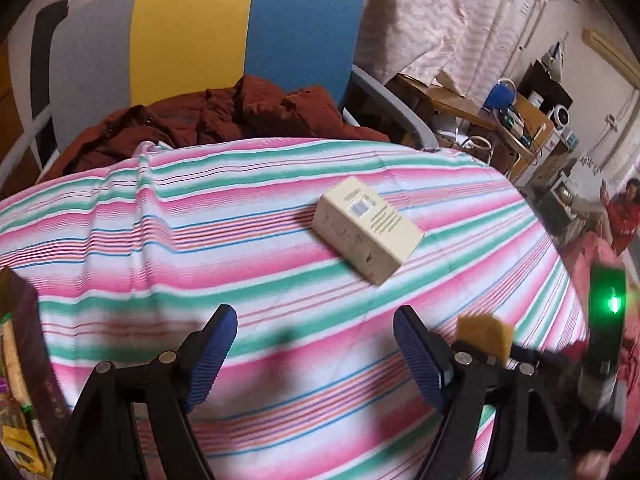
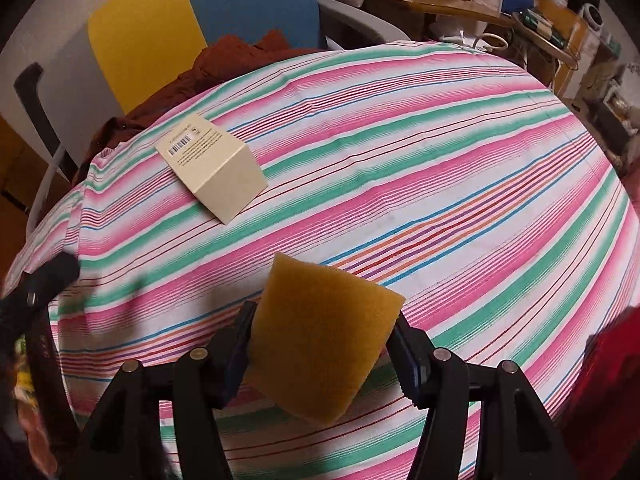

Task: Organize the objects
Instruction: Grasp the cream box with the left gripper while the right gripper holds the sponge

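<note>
Right gripper (image 2: 322, 344) jaws clenched on a yellow sponge (image 2: 324, 340), held above the near part of the table (image 2: 460, 184) with its striped cloth. Left gripper (image 1: 316, 352) jaws released, nothing between them, over the cloth. Cream box (image 1: 366, 228) lies flat on the table, well apart from the sponge. Chair (image 1: 192, 32) with brown jacket (image 1: 224, 116) behind

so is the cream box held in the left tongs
No, the left tongs are open and hold nothing, while the cream box lies on the striped cloth ahead of them.
</note>
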`<state>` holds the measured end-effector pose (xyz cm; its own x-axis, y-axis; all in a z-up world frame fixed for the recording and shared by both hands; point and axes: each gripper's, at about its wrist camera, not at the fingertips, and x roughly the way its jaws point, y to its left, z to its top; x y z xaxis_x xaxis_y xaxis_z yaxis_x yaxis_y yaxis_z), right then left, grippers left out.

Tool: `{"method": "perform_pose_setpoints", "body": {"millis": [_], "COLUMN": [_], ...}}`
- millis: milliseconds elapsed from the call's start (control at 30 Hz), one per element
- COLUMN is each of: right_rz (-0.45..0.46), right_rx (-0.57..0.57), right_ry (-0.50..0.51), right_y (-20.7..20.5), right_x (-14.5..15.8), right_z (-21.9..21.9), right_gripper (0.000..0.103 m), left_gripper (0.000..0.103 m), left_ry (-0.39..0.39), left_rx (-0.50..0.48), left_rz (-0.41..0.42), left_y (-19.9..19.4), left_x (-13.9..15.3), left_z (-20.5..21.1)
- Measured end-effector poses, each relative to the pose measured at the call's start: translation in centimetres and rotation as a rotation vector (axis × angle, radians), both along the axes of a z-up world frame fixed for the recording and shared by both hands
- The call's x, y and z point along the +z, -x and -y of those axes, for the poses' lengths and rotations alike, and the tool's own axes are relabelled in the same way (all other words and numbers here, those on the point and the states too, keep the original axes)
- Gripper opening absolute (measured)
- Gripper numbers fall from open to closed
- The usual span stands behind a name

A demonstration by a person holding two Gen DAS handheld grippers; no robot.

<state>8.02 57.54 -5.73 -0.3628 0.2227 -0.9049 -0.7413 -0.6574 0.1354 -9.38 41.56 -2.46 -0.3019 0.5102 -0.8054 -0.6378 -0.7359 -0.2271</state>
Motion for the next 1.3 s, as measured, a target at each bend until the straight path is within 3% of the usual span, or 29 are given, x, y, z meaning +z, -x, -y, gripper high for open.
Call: {"method": "perform_pose_setpoints", "body": {"millis": [167, 267, 400, 800, 833, 1000, 1067, 1200, 1300], "right_rz": [-0.019, -0.027, -0.043, -0.058, -0.054, -0.038, -0.026, -0.015, 0.001], "right_rx": [0.005, 0.010, 0.017, 0.030, 0.032, 0.029, 0.032, 0.053, 0.082], "right_ry": [0.016, 0.025, 0.048, 0.080, 0.084, 0.095, 0.092, 0.093, 0.091], "right_y": [0.0, 0.1, 0.1, 0.4, 0.5, 0.5, 0.6, 1.0, 1.4], "right_x": [0.1, 0.1, 0.1, -0.3, -0.5, -0.9, -1.0, -1.2, -1.4], "right_z": [0.2, 0.2, 0.3, 0.1, 0.1, -0.1, 0.0, 0.3, 0.7], "right_gripper": [0.063, 0.063, 0.063, 0.064, 0.064, 0.064, 0.064, 0.064, 0.064], "left_gripper": [0.089, 0.098, 0.099, 0.097, 0.096, 0.063, 0.056, 0.054, 0.054], "left_ry": [-0.046, -0.052, -0.063, 0.074, 0.082, 0.056, 0.052, 0.046, 0.054], "left_rx": [0.025, 0.038, 0.081, 0.109, 0.101, 0.050, 0.027, -0.021, -0.059], "left_rz": [0.077, 0.114, 0.148, 0.185, 0.192, 0.198, 0.172, 0.137, 0.057], "left_y": [1.9, 2.7, 4.0, 6.3, 6.2, 5.7, 5.4, 3.9, 1.3], "left_x": [-0.1, -0.7, -1.3, -5.5, -5.9, -6.4, -5.9, -5.1, -4.0], "left_z": [-3.2, -5.4, -8.0, -13.1, -13.2, -11.3, -9.8, -5.9, -2.4]}}
